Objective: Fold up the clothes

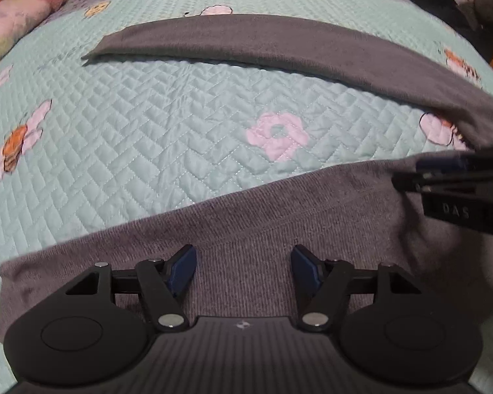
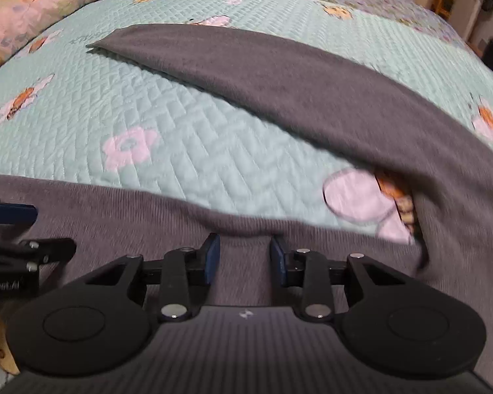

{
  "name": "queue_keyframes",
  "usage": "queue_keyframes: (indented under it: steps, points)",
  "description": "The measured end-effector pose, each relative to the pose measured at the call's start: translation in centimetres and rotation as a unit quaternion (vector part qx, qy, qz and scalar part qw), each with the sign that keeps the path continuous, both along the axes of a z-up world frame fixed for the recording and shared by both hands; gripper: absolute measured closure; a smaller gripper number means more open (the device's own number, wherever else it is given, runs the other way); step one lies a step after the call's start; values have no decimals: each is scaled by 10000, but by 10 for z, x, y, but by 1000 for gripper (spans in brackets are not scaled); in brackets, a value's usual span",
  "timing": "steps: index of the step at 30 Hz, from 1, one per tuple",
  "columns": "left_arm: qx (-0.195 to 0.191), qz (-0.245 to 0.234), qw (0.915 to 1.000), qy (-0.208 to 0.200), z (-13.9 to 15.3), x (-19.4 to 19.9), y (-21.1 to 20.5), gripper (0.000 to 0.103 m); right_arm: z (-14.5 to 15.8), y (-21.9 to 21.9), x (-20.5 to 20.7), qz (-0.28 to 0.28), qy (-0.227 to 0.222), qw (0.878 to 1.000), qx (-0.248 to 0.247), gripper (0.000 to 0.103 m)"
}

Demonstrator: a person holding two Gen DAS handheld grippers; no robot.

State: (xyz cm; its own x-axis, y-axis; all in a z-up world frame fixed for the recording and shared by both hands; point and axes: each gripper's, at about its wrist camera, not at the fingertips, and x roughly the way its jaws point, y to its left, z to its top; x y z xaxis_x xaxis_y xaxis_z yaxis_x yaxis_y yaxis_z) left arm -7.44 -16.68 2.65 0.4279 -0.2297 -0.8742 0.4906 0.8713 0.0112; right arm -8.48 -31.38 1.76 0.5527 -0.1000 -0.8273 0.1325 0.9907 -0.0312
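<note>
Two black claws with blue pads hung over a soft grey knitted garment (image 1: 263, 229) that lay on a pale green quilted bedspread with pink flowers and bees (image 1: 148, 131). Seen from the left claw's camera, one part of the garment lay close under the claw at 6 o'clock, and a long darker grey strip of it (image 1: 279, 42) ran from 11 o'clock across to 3 o'clock, with bare quilt in between. The left claw (image 1: 243, 269) was released, its pads wide apart with only flat cloth below them. The right claw (image 2: 245, 256) was also let go, its pads a little apart above the near hem, and nothing was pinched between them. It sat at 3 o'clock from the left one. I think the fold had just been laid down, or a new grab was coming. To do it well, each claw should drop straight down onto the hem, pinch both layers together, and lift evenly so the edge stays straight and no wrinkles bunch up.
</note>
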Motion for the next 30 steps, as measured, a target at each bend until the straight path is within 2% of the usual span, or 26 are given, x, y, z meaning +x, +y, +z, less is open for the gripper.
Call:
queue_keyframes:
  steps: [4, 14, 20, 22, 25, 27, 30]
  points:
    - [114, 70, 9999, 3, 0, 3, -5, 29, 0, 1, 11, 175, -6, 9998, -93, 69]
    - [259, 185, 9995, -12, 2, 1, -11, 29, 5, 1, 17, 393, 118, 9989, -204, 69]
    - [226, 181, 9994, -190, 23, -11, -7, 34, 14, 3, 15, 473, 63, 9985, -267, 69]
    - [219, 157, 9996, -98, 26, -17, -3, 34, 28, 4, 3, 397, -161, 9990, -116, 69]
    - [245, 162, 9994, 182, 12, -19, 5, 32, 44, 7, -19, 726, -322, 9950, 605, 69]
    - [208, 293, 9992, 201, 0, -18, 9, 27, 40, 18, -23, 1039, -173, 9915, 767, 69]
    - [259, 353, 9989, 167, 0, -16, 4, 26, 9, 38, -3, 1122, 222, 9927, 375, 69]
